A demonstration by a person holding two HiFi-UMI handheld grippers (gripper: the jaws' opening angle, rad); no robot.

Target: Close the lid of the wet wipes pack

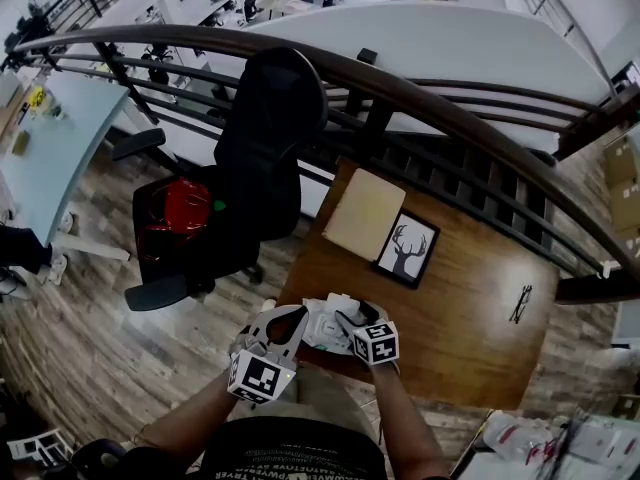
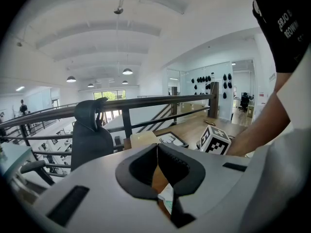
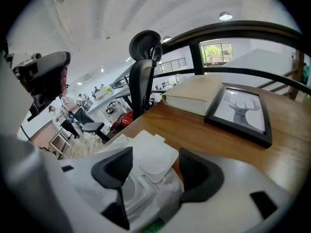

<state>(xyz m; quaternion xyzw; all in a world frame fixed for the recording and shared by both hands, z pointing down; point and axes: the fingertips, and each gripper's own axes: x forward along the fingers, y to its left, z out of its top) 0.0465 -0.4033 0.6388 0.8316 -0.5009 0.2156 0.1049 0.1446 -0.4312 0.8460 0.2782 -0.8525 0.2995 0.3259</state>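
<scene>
The white wet wipes pack [image 1: 322, 326] lies at the near left corner of the wooden table [image 1: 480, 318]. In the right gripper view its white lid [image 3: 153, 152] stands flipped up above the round opening of the pack [image 3: 127, 193]. My right gripper [image 3: 154, 157] is open wide, with the lid between its pads and untouched. In the head view the right gripper [image 1: 345, 320] sits over the pack's right side and the left gripper [image 1: 290, 320] at its left edge. My left gripper [image 2: 156, 147] has its tips together; a corner of the pack [image 2: 167, 198] shows below them.
A closed beige book [image 1: 363, 213] and a framed deer picture [image 1: 408, 248] lie further back on the table. A black office chair [image 1: 255, 158] stands off the table's left. A dark railing [image 1: 400, 88] runs behind. The pack sits near the table's front edge.
</scene>
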